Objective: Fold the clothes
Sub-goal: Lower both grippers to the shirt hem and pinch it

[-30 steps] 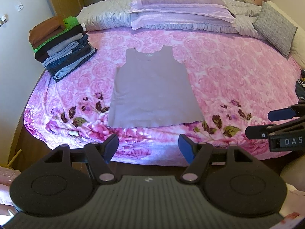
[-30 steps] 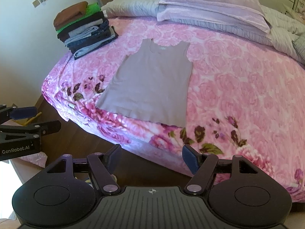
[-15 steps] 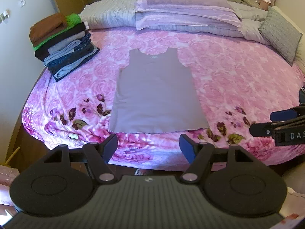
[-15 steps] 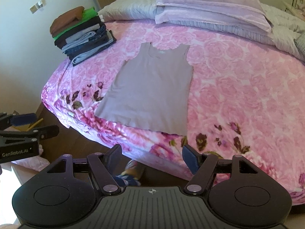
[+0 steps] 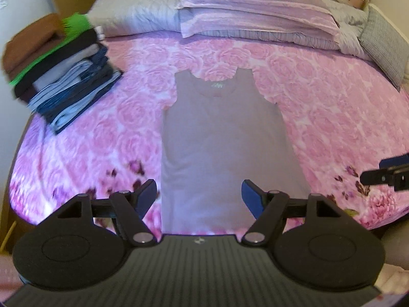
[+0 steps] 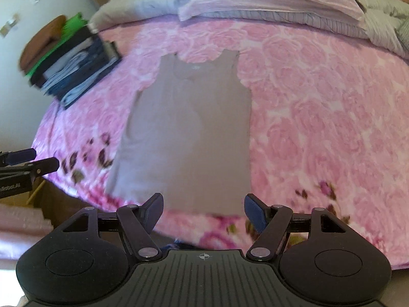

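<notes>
A mauve-grey tank top (image 5: 222, 138) lies flat on the pink rose bedspread (image 5: 332, 117), neck toward the pillows and hem toward me. It shows in the right wrist view too, as the tank top (image 6: 189, 133). My left gripper (image 5: 199, 197) hovers open over the hem, holding nothing. My right gripper (image 6: 203, 208) is open as well, just above the hem's right part. The right gripper's fingers (image 5: 383, 174) poke in at the left view's right edge. The left gripper's fingers (image 6: 28, 161) show at the right view's left edge. Both views are motion-blurred.
A stack of folded clothes (image 5: 58, 76), brown and green on top, sits at the bed's far left corner. Pillows and folded lilac bedding (image 5: 250, 12) lie along the head. A grey cushion (image 5: 383, 46) rests at the far right. The bed's near edge drops to a wooden floor (image 6: 58, 199).
Both grippers have moved forward toward the bed, and the tank top now looks much bigger. Their fingers now reach over its hem instead of hanging over the bed's edge. Both stay open.
</notes>
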Demonstrator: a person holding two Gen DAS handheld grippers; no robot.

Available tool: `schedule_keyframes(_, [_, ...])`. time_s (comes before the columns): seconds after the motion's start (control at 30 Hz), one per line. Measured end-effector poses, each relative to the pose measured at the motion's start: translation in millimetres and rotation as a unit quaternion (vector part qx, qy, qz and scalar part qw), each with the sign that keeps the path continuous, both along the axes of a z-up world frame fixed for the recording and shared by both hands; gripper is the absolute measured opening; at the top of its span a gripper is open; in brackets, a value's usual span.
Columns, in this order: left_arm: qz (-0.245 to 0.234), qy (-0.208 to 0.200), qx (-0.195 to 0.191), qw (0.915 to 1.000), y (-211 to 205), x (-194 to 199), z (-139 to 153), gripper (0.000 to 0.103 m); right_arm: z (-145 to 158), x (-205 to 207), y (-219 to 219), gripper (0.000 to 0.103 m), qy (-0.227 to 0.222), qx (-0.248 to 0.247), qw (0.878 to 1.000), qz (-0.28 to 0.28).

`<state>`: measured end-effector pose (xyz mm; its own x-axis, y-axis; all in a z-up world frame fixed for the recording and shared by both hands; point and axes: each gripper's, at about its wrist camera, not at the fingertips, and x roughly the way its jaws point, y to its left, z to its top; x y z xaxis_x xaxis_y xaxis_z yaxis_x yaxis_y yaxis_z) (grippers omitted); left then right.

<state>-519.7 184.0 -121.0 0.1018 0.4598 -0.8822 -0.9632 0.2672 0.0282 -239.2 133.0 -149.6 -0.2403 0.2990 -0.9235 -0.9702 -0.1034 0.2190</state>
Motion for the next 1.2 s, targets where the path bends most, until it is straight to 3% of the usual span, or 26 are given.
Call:
schedule_keyframes(0.23, [-0.074, 0.021, -0.034, 0.9964, 106.2, -12.1, -52.6, 0.070, -43.6, -9.9, 88.6, 0.067, 0.014, 0.003, 0.999, -0.040])
schedule_keyframes(0.37, [-0.122, 0.028, -0.046, 0.9911, 166.9, -14.6, -103.1, 0.070, -97.8, -12.3, 132.8, 0.067, 0.025, -0.028, 0.998, -0.044])
schedule_keyframes(0.53, [-0.184, 0.021, -0.041, 0.9819, 240.4, -11.9, -168.1, 0.051, -166.3, -12.9, 183.9, 0.066, -0.005, -0.059, 0.998, -0.032])
schedule_keyframes(0.67, [-0.220, -0.012, -0.006, 0.9753, 305.1, -4.2, -201.8, 0.049, -192.2, -9.0, 238.7, 0.060, -0.023, -0.004, 1.000, 0.006])
schedule_keyframes(0.73, [-0.235, -0.019, 0.012, 0.9718, 338.9, 3.1, -213.6, 0.043, -199.5, -7.2, 268.6, 0.054, -0.032, 0.023, 0.999, 0.025])
schedule_keyframes(0.9, [-0.284, -0.017, 0.051, 0.9572, 407.9, 15.9, -235.2, 0.039, -212.1, -2.0, 343.9, 0.048, -0.046, 0.095, 0.993, 0.060])
schedule_keyframes(0.97, [-0.300, -0.011, 0.048, 0.9528, 427.1, 18.7, -243.5, 0.038, -217.7, -4.4, 368.9, 0.047, -0.056, 0.112, 0.989, 0.082])
schedule_keyframes(1.03, [-0.317, 0.000, 0.038, 0.9477, 442.1, 21.1, -254.4, 0.030, -222.5, -4.3, 387.5, 0.045, -0.063, 0.122, 0.985, 0.103])
schedule_keyframes(1.2, [-0.351, 0.012, -0.002, 0.9365, 456.8, 18.0, -280.5, 0.022, -239.7, -5.5, 419.1, 0.043, -0.078, 0.118, 0.979, 0.145])
